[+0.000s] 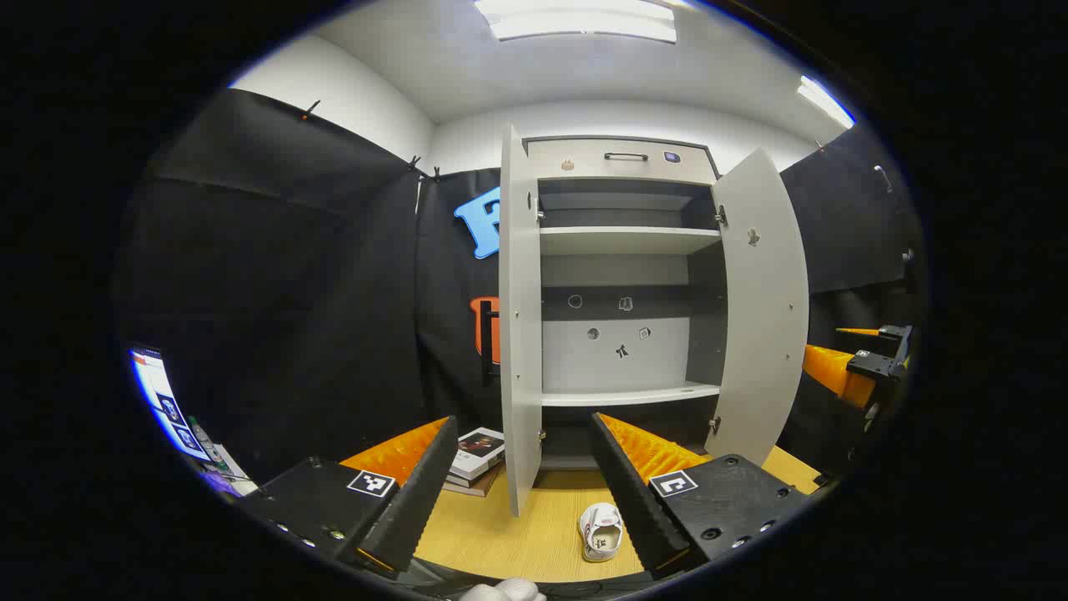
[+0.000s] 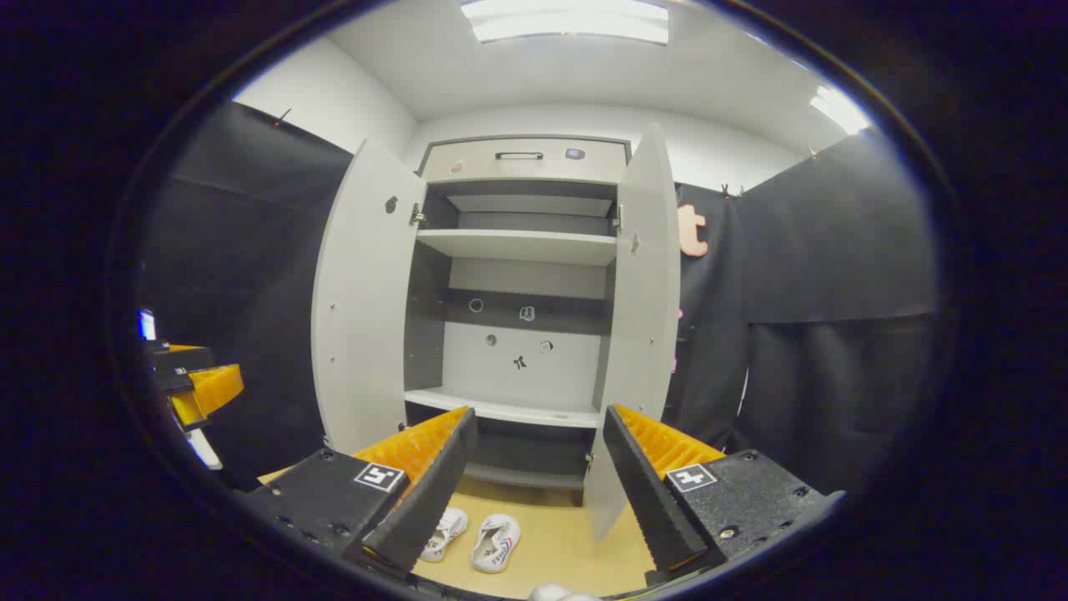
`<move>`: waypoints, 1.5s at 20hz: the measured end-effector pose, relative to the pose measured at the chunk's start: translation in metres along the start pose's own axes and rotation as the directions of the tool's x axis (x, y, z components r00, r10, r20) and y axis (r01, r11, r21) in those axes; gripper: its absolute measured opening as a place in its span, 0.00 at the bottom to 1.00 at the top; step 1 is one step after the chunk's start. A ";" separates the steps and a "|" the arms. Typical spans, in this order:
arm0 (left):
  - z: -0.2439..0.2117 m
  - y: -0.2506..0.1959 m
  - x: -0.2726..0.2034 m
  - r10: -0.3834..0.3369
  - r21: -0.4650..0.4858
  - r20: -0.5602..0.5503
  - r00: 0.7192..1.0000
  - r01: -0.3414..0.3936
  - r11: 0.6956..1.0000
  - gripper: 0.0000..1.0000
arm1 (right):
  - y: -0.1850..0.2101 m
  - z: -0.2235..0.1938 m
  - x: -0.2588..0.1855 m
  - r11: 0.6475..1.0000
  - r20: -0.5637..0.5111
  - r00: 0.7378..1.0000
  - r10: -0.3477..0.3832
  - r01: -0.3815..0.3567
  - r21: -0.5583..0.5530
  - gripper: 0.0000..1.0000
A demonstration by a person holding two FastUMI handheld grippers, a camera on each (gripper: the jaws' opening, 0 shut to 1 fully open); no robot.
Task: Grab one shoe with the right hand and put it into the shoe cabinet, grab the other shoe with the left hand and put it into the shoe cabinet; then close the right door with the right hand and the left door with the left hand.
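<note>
Both tools are spread wide and hold nothing: right tool (image 2: 534, 476), left tool (image 1: 521, 480). Two shoes (image 2: 477, 537) lie side by side on the wooden floor (image 2: 559, 547) just below and ahead of the right tool, long axes pointing toward the open shoe cabinet (image 2: 517, 334) beyond, so the right hand looks nearer.

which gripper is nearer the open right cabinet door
Right. The right gripper faces the cabinet with the right door just ahead; the left gripper sits by the left door.
</note>
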State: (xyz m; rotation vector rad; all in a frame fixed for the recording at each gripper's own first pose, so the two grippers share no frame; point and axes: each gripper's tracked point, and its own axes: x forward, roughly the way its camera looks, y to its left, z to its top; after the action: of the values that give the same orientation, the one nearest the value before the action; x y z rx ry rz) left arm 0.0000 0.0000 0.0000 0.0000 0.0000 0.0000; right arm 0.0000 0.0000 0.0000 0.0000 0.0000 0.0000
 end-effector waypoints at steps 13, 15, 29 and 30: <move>0.002 0.003 0.008 -0.005 -0.009 0.000 1.000 0.005 1.000 0.94 | 0.004 0.001 0.005 1.000 0.003 1.000 -0.004 0.004 -0.002 0.99; 0.002 0.003 0.008 -0.006 -0.011 -0.001 1.000 0.006 1.000 0.95 | 0.005 0.002 0.006 1.000 0.006 1.000 -0.003 0.003 -0.004 0.99; -0.016 0.020 -0.010 0.011 -0.002 -0.020 1.000 -0.011 1.000 0.95 | 0.041 -0.116 0.013 0.995 -0.267 0.962 0.051 -0.070 -0.064 0.99; -0.020 0.022 -0.014 0.014 0.000 -0.026 1.000 -0.014 1.000 0.95 | 0.047 -0.140 0.016 0.995 -0.314 0.948 0.055 -0.079 -0.065 0.98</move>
State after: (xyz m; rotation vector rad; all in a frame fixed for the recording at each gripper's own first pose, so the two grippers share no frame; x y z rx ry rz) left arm -0.0140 0.0218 -0.0204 0.0001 0.0265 0.0139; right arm 0.0158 0.0472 -0.1397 -0.0768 0.3171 0.0685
